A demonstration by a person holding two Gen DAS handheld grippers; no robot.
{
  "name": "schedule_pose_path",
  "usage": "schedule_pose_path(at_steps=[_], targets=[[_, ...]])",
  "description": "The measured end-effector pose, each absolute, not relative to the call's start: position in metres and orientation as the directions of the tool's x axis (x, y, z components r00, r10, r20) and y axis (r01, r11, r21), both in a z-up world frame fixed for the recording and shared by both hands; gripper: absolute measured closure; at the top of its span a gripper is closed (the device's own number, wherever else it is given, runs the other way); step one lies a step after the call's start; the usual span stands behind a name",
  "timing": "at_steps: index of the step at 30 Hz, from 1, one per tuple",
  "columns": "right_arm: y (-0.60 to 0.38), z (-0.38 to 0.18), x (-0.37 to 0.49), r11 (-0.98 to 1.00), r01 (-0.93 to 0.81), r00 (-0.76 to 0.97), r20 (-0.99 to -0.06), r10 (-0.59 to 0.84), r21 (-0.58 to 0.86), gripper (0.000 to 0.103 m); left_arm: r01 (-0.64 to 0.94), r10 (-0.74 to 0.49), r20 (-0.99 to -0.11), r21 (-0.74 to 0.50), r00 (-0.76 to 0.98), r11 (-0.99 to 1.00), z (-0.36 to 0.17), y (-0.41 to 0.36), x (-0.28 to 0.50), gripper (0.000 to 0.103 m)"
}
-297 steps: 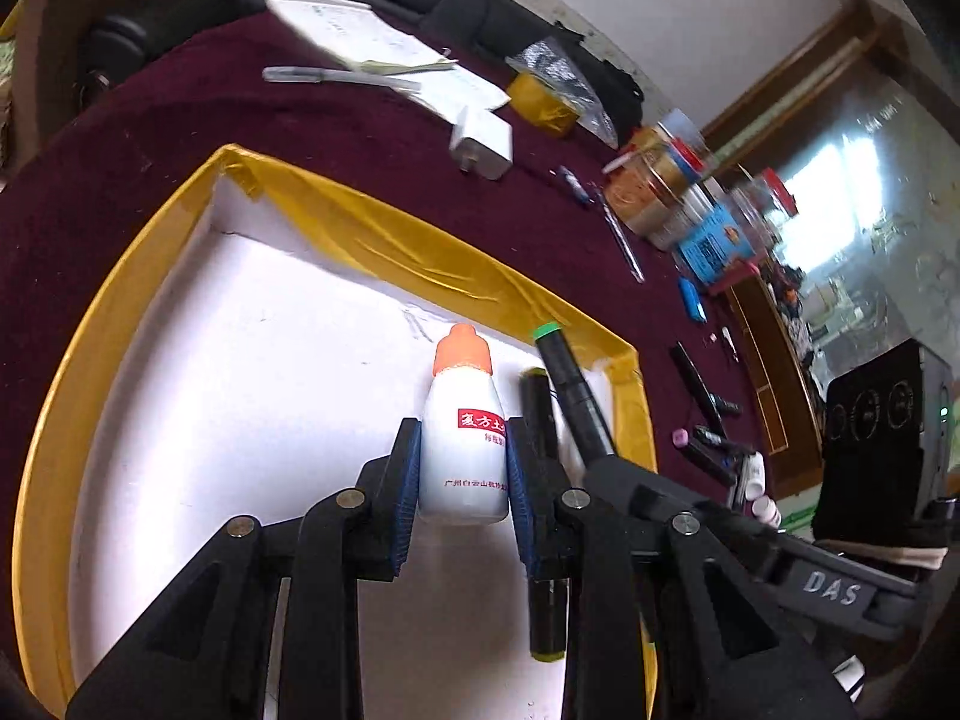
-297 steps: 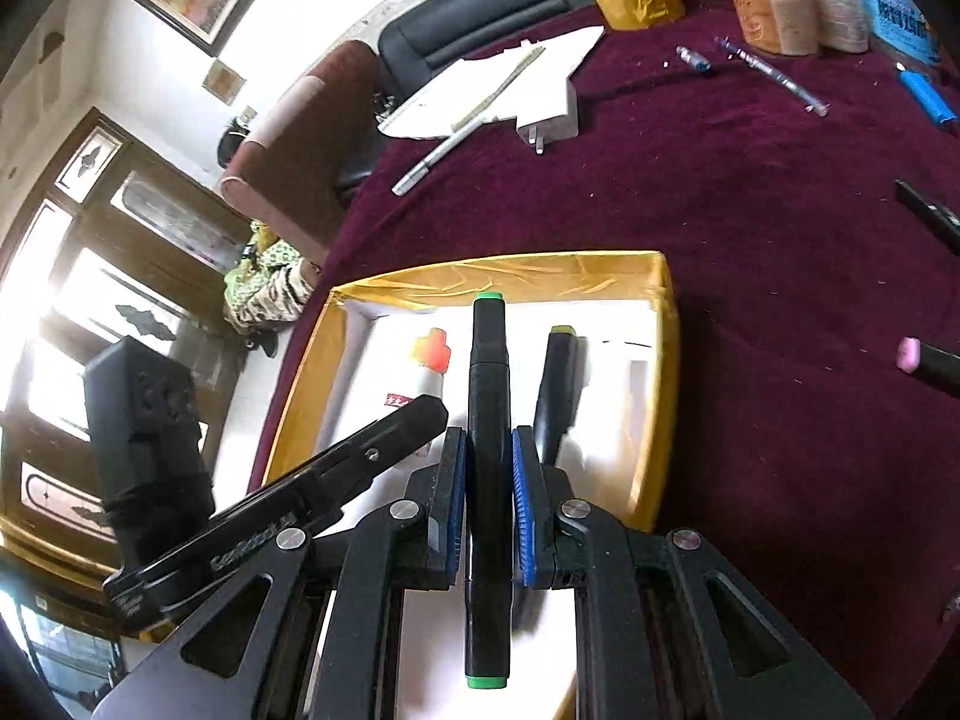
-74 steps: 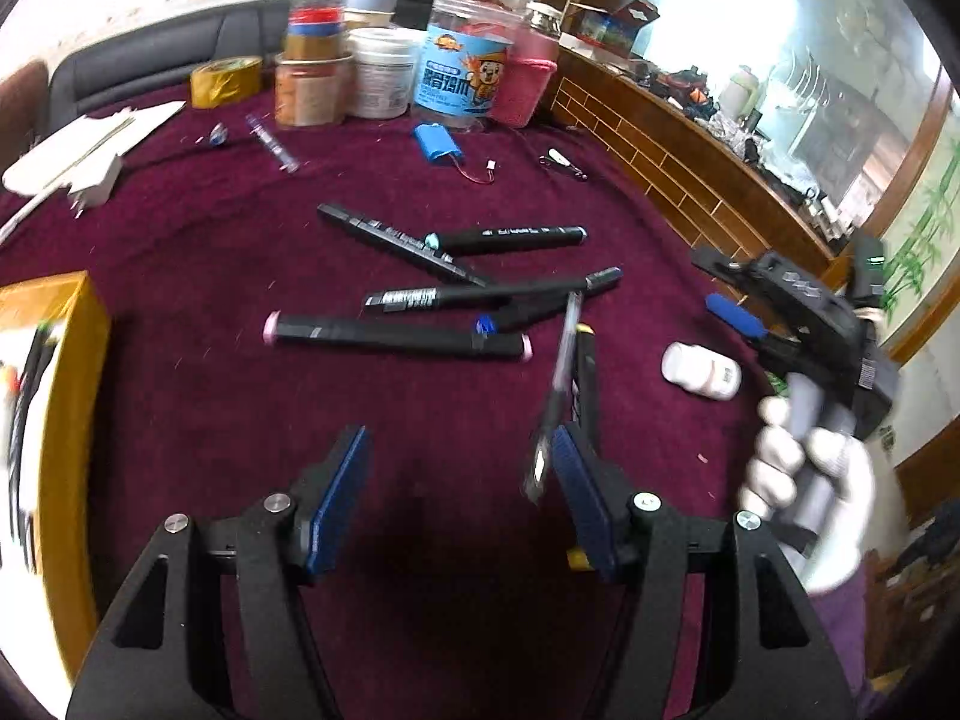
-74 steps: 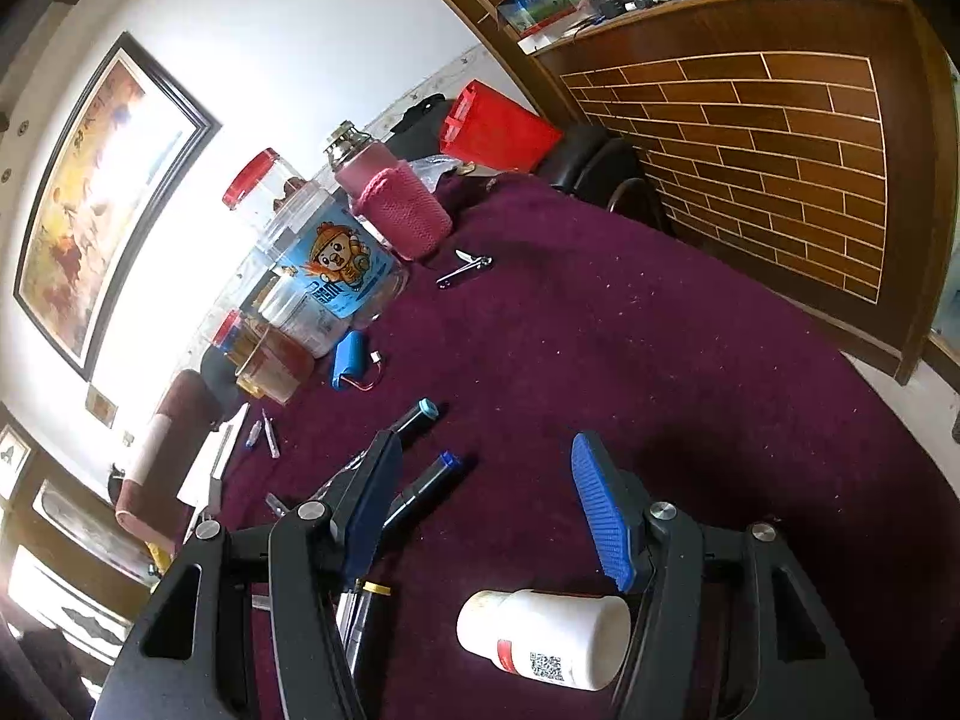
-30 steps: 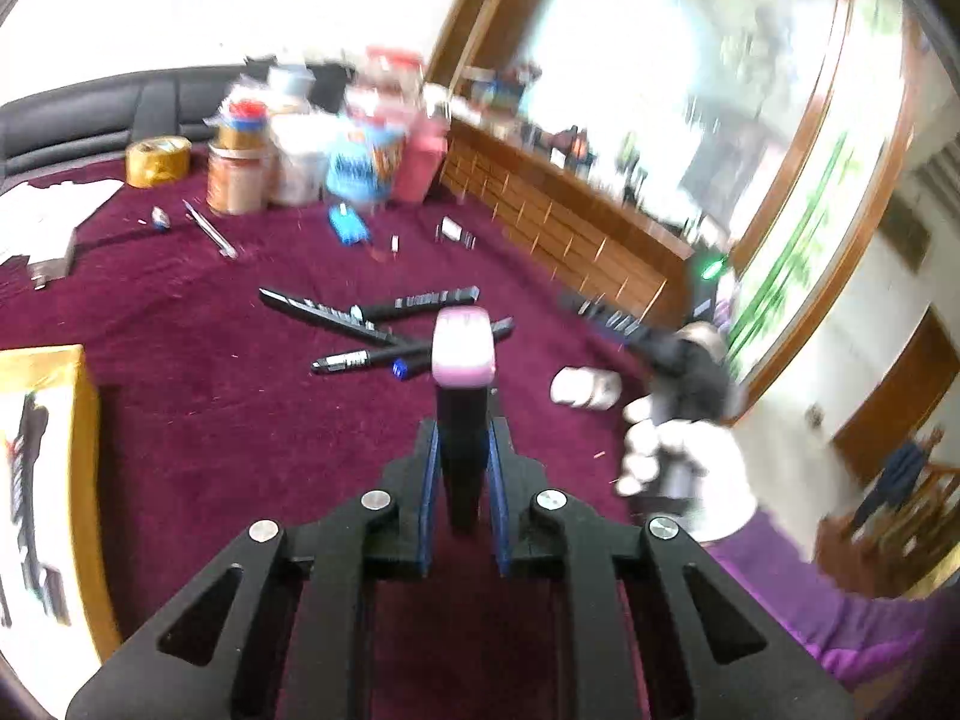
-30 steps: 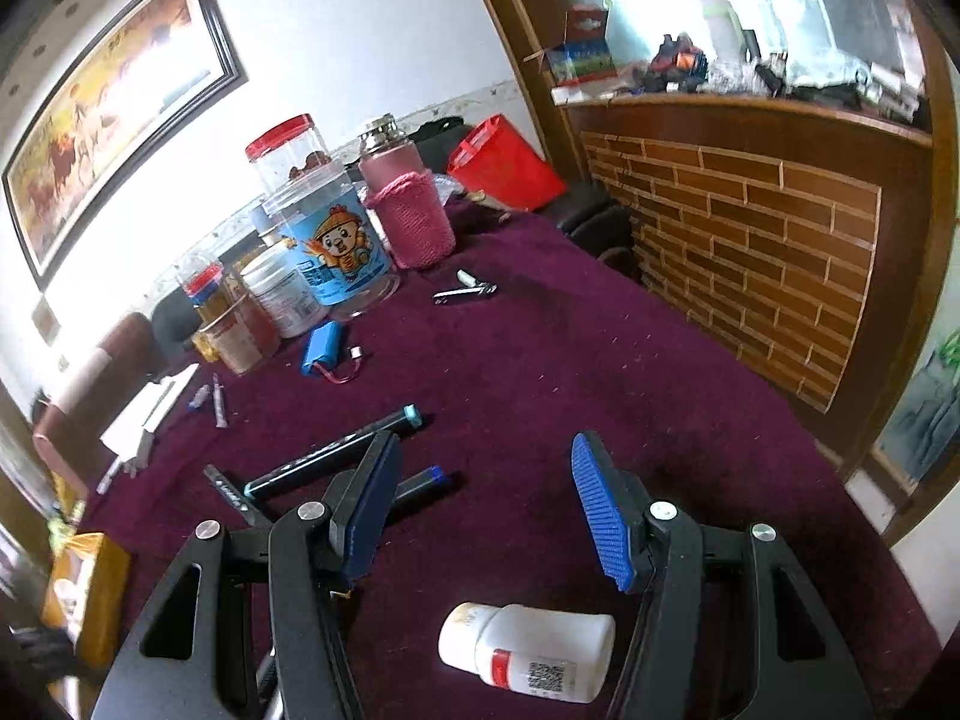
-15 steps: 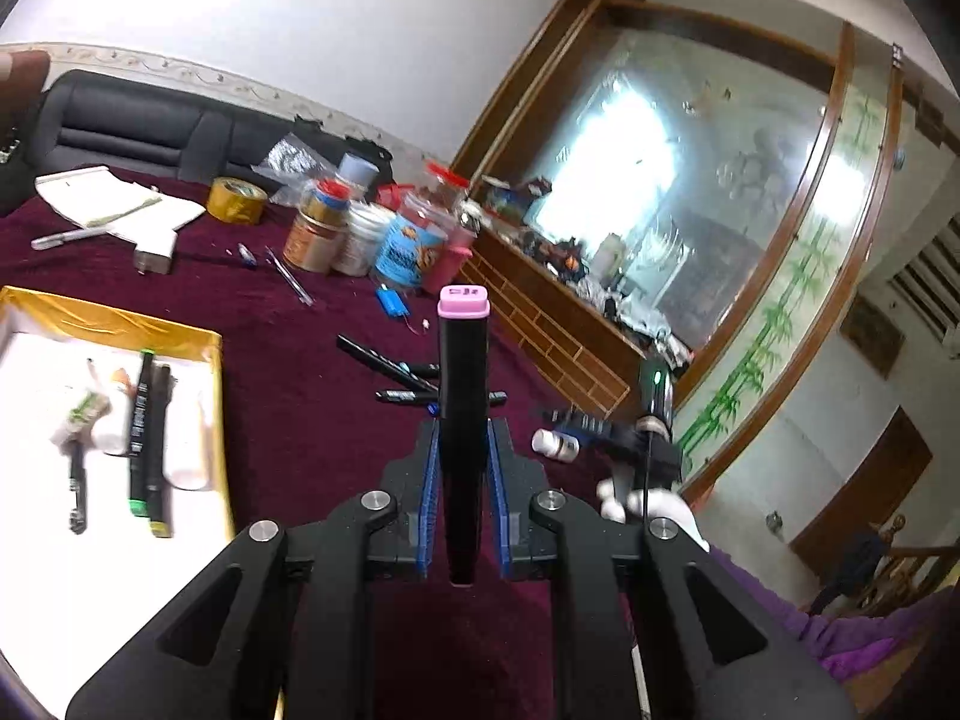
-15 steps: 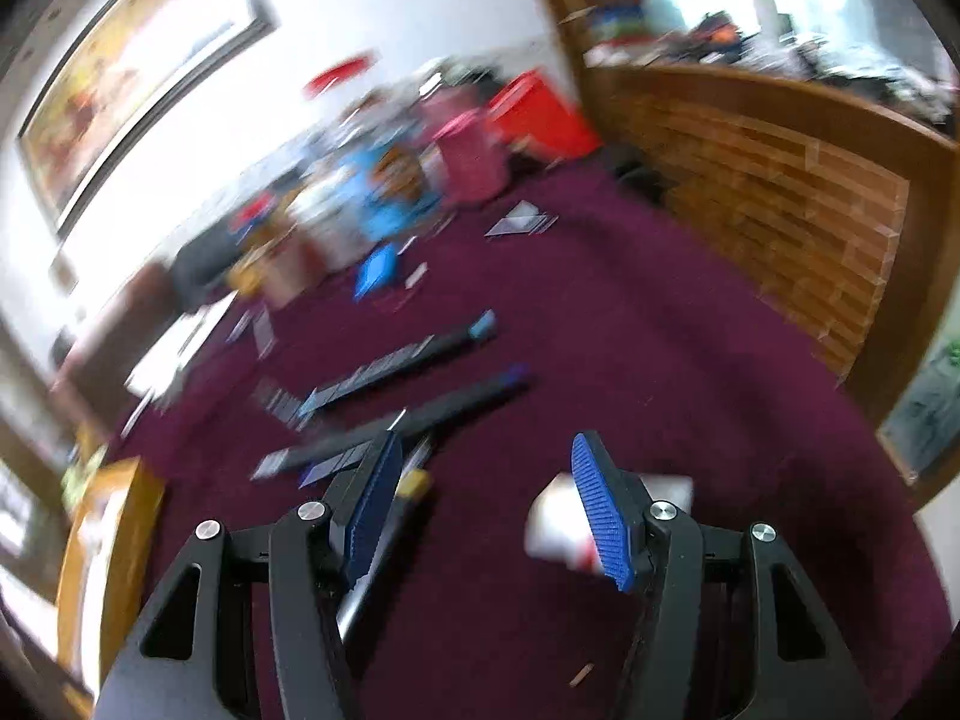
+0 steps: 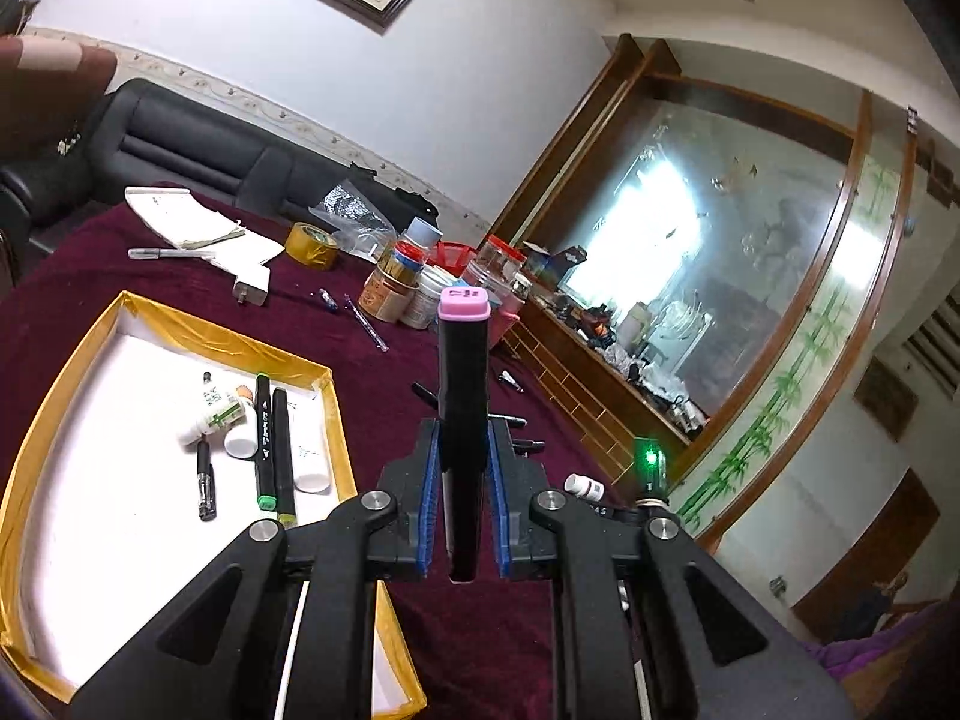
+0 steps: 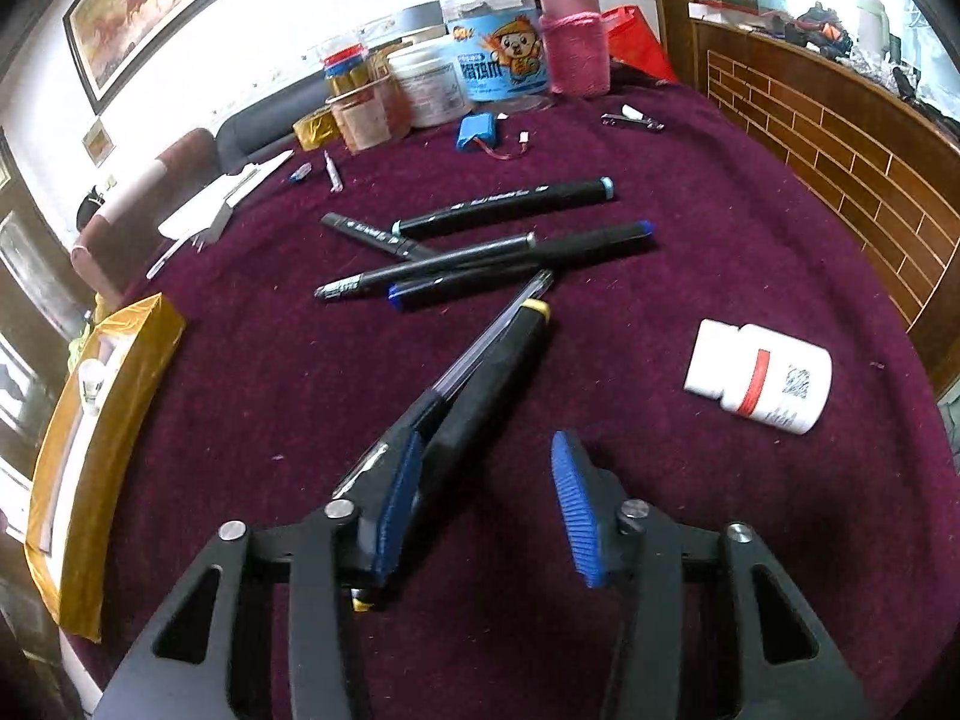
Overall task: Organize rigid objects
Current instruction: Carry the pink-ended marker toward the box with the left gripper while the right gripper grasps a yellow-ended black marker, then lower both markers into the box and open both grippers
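Observation:
My left gripper is shut on a black marker with a pink cap, held up above the maroon tablecloth. To its left lies the yellow-rimmed white tray with two small bottles, two black markers and a pen in it. My right gripper hangs low over the table and its jaws are closing. A black marker with a yellow cap and a clear pen lie slanted by its left finger, and the pads do not clamp them. A white pill bottle lies on its side to the right.
Several black markers lie crossed mid-table. Jars, a pink-wrapped flask, yellow tape, a blue battery pack, nail clippers, a white charger and papers stand further back. A brick counter borders the right.
The left view has swung left onto the tray, the pink-capped marker still gripped. The right gripper has shifted left from the white bottle to the yellow-capped marker and pen, and its jaws have narrowed.

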State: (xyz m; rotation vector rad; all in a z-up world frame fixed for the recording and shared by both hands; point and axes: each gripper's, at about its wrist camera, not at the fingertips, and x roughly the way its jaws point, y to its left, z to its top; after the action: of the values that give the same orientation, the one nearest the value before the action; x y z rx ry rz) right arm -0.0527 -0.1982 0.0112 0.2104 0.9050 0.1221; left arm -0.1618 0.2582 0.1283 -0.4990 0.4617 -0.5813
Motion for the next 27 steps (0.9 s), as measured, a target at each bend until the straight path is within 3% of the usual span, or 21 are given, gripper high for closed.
schedule_pose_path(at_steps=[9, 12, 16, 27], targets=[[-0.169, 0.012, -0.040, 0.993, 0.006, 0.573, -0.814, 0.096, 0.121, 0.069, 0.363, -0.589, -0.286, -0.565, 0.756, 0.741, 0.117, 0.270, -0.166, 0.091], [-0.164, 0.012, -0.031, 0.994, 0.018, 0.562, -0.824, 0.079, 0.107, 0.080, 0.348, -0.579, -0.289, -0.570, 0.763, 0.744, 0.115, 0.279, -0.169, 0.091], [-0.171, 0.011, -0.031, 0.984, 0.015, 0.562, -0.816, 0.138, 0.178, 0.089, 0.328, -0.552, -0.323, -0.543, 0.769, 0.774, 0.117, 0.294, -0.168, 0.091], [-0.146, 0.049, -0.058, 0.817, -0.136, 0.515, -0.665, 0.541, 0.560, 0.089, 0.176, -0.470, -0.524, -0.514, 0.710, 0.840, 0.093, 0.342, -0.109, 0.091]])
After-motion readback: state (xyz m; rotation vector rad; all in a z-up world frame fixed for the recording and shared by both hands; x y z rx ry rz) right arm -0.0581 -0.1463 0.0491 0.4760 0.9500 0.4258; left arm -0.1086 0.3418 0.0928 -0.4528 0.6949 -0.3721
